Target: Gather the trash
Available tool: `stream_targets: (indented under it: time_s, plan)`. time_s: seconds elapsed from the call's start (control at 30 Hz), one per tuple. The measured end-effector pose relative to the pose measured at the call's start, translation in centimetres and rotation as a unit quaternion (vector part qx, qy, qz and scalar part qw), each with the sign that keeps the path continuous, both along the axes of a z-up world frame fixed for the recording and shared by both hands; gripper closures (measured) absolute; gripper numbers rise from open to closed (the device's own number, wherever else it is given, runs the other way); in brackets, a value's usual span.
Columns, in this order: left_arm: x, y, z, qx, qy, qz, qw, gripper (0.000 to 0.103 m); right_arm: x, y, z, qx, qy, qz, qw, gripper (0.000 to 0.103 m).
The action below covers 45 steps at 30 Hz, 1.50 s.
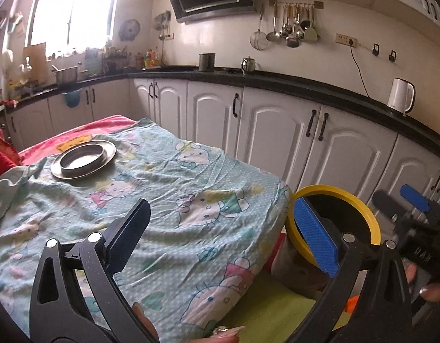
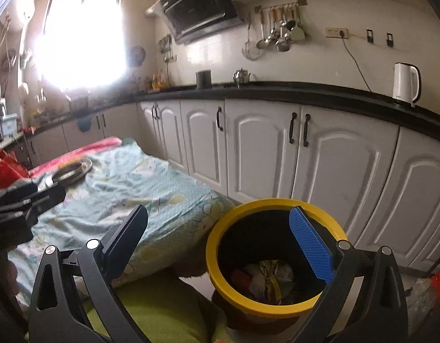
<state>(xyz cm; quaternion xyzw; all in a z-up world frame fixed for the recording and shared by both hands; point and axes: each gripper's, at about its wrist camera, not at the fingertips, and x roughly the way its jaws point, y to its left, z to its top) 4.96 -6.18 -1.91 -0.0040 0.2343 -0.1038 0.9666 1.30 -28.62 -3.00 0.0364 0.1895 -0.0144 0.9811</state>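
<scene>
Trash (image 2: 267, 277) sits in the bin (image 2: 220, 274); desk (image 1: 168, 194) shows only a metal plate (image 1: 83, 158) far left. Left tongs (image 1: 220, 234) and right tongs (image 2: 220, 243) both released, empty. Looks nearly done.

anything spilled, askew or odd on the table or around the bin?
Nothing spilled. The trash sits inside the yellow-rimmed bin, and the metal plate lies flat on the cartoon-print cloth. Only oddity: the cloth is wrinkled and bunched at its left edge. Both the left gripper and right gripper are open and empty.

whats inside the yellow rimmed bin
The yellow-rimmed bin holds crumpled trash: white and yellow wrappers and a red scrap. The right gripper's blue finger covers part of the inside, and the bottom is hidden.
</scene>
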Motion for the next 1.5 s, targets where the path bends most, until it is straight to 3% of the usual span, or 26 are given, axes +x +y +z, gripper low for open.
stream_targets:
  time_s: [1.5]
  plan:
    - [-0.37, 0.53, 0.06, -0.015, -0.004, 0.012, 0.9998, 0.011, -0.01, 0.66, -0.18, -0.004, 0.001, 0.019, 1.000, 0.006]
